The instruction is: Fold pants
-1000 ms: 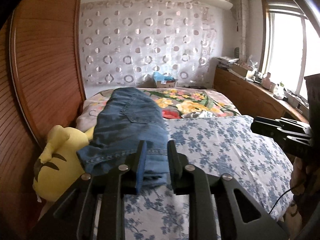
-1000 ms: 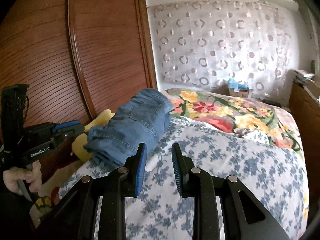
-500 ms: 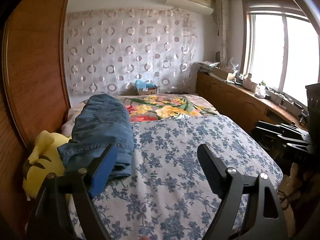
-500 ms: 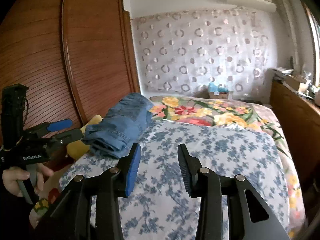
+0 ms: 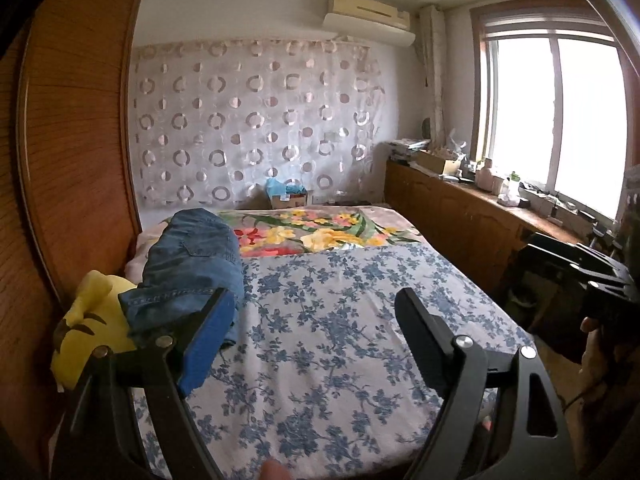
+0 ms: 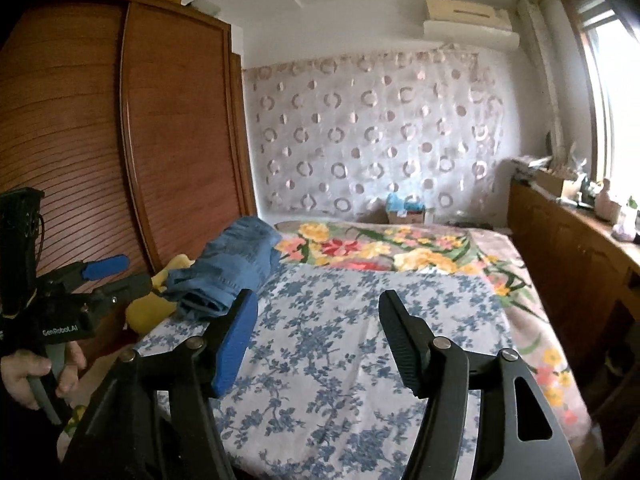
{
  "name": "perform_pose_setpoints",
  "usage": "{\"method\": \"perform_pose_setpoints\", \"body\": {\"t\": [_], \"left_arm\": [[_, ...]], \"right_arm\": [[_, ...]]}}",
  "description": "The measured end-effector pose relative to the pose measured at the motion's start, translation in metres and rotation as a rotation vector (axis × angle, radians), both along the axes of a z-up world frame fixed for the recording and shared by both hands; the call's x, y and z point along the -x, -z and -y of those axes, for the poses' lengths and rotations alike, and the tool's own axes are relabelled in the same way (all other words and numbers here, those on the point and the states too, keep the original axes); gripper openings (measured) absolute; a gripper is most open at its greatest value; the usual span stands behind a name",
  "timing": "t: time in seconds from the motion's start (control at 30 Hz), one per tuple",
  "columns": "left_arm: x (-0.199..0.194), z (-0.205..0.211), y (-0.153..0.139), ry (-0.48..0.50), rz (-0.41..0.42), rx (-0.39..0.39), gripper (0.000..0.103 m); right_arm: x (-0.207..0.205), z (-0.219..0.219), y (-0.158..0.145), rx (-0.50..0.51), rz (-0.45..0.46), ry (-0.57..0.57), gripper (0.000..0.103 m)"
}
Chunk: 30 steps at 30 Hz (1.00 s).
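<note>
The folded blue jeans (image 5: 192,264) lie in a stack along the left side of the bed (image 5: 340,340), next to the wardrobe; they also show in the right wrist view (image 6: 228,270). My left gripper (image 5: 312,320) is open and empty, drawn back from the near end of the jeans. My right gripper (image 6: 316,320) is open and empty over the blue-flowered sheet (image 6: 340,340), to the right of the jeans. The left gripper also shows at the left of the right wrist view (image 6: 120,272).
A yellow plush toy (image 5: 86,328) sits between the jeans and the wooden wardrobe (image 5: 76,160). A bright floral blanket (image 5: 320,232) covers the bed's far end. A low wooden cabinet (image 5: 460,216) with clutter runs along the right under the window.
My left gripper let go of the jeans, opened wide and pulled back. My right gripper opened too and drew back from the bed. The jeans stay folded in place.
</note>
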<state>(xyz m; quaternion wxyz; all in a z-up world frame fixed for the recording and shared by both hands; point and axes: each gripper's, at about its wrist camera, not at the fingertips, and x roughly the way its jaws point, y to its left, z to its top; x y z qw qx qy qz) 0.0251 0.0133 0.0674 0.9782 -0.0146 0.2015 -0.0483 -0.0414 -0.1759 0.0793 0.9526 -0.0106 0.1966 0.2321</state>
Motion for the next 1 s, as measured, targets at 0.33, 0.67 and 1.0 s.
{"method": "perform_pose_setpoints", "body": {"t": [0.33,0.67,1.0], "left_arm": [[0.007,0.013,-0.005,-0.023,-0.01,-0.013,0.083],[0.011,0.021,0.007,-0.02,-0.036,-0.019,0.083],[0.012,0.022,0.007,-0.025,-0.038,-0.028,0.083]], "right_arm": [[0.023,0.006,0.006,-0.005,0.039,0.073,0.072],[0.022,0.006,0.016,-0.007,0.023,0.077,0.073],[0.023,0.012,0.019,-0.013,0.016,0.081,0.073]]}}
